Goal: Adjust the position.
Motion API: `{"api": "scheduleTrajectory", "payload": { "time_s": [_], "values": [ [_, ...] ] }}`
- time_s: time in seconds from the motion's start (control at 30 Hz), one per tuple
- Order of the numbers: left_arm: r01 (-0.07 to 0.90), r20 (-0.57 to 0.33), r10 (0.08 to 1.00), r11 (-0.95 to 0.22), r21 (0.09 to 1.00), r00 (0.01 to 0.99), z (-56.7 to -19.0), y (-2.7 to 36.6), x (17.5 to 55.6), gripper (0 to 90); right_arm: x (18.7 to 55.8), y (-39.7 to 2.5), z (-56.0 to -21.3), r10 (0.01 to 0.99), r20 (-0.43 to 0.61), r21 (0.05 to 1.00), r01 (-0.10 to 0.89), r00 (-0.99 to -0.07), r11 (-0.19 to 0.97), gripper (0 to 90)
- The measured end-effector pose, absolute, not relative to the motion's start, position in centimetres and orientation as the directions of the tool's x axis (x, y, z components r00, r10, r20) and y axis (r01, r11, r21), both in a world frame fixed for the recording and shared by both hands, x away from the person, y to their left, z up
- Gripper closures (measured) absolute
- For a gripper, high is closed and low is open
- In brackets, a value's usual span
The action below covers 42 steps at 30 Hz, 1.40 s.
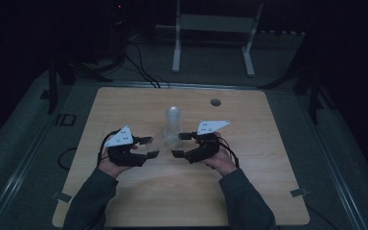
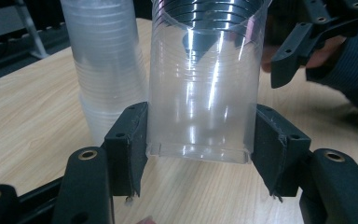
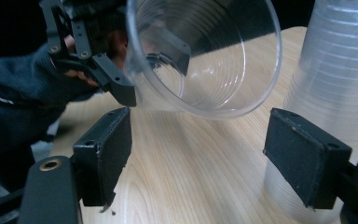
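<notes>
A single clear plastic cup [image 2: 200, 84] lies tilted just above the table, and my left gripper [image 2: 200, 149] is shut on its base, one pad on each side. In the high view this cup [image 1: 165, 141] sits between my left gripper [image 1: 151, 146] and my right gripper [image 1: 180, 144]. The cup's mouth [image 3: 205, 56] faces my right gripper [image 3: 198, 154], which stands open with nothing between its jaws, just short of the rim. A tall stack of clear cups [image 1: 173, 120] stands upright right behind the held cup.
The wooden table [image 1: 124, 196] has a round cable hole [image 1: 215, 102] near its far edge. The cup stack [image 3: 340, 70] stands close beside my right gripper's far jaw. A white stand [image 1: 215, 28] and cables lie on the floor beyond the table.
</notes>
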<state>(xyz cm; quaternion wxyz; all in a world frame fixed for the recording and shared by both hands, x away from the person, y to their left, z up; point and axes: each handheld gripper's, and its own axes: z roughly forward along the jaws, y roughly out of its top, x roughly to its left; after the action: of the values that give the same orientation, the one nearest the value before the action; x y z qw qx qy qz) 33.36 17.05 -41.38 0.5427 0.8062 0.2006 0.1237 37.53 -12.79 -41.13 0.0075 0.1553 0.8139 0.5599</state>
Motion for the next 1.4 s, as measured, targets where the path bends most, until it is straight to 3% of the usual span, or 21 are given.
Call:
{"api": "scheduleTrajectory", "payload": {
  "time_s": [0.57,1.03,1.4],
  "values": [
    [0.182,-0.043,0.436,-0.283,0.942,0.899,-41.2,17.3,33.3,41.0,37.4,-12.5,-41.0,0.234,0.205,0.93,0.264,-0.95,0.256,20.8],
    [0.18,-0.064,0.422,-0.242,0.954,0.904,-41.2,17.4,33.3,41.0,37.0,-12.2,-40.7,0.194,0.224,0.943,0.262,-0.955,0.206,13.4],
    [0.17,-0.074,0.393,-0.216,0.962,0.916,-41.2,17.1,33.2,41.0,37.4,-11.7,-40.5,0.158,0.261,0.948,0.284,-0.952,0.144,13.9]
  ]
}}
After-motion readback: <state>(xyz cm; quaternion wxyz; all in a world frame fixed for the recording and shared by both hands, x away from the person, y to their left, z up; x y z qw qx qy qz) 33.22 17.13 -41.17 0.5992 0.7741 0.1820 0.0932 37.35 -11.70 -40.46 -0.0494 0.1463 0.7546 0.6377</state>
